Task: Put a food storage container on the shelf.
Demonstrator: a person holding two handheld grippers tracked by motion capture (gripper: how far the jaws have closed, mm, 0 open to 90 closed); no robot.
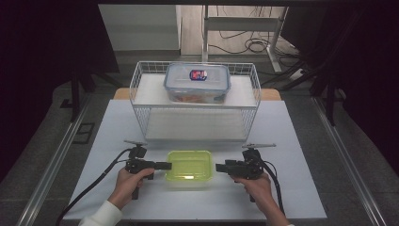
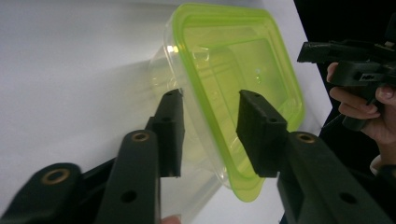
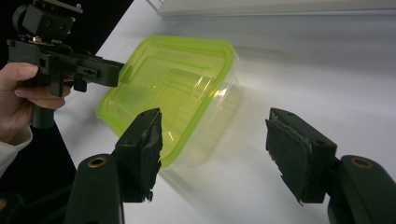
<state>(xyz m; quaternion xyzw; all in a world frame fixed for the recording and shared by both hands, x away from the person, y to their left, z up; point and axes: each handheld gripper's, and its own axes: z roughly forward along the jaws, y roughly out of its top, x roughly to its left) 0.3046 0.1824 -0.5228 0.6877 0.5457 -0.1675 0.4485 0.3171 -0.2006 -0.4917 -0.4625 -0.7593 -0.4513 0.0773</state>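
A: Where does the green-lidded container (image 1: 189,167) lie?

B: It rests on the white table (image 1: 117,127), at the near edge and centred between the two hands, in front of the wire basket (image 1: 141,89). On the basket's upper shelf stands a blue-rimmed storage box (image 1: 197,82).

A: How does the left gripper (image 1: 165,165) stand?

B: It points level at the container's left end. In the left gripper view, its two jaws straddle the lid's rim: one pad (image 2: 170,130) lies outside, against the clear wall, the other over the green lid. A narrow gap remains on each side; the pads are not seen to press. The left hand (image 1: 127,184) grasps the handle.

A: And the right gripper (image 1: 219,167)?

B: It points level at the container's right end, just beside it but apart. In the right gripper view, its jaws are spread wide; one pad (image 3: 144,140) stands before the lid's near corner, the other over bare table. Nothing lies between them. The right hand (image 1: 256,184) holds it.
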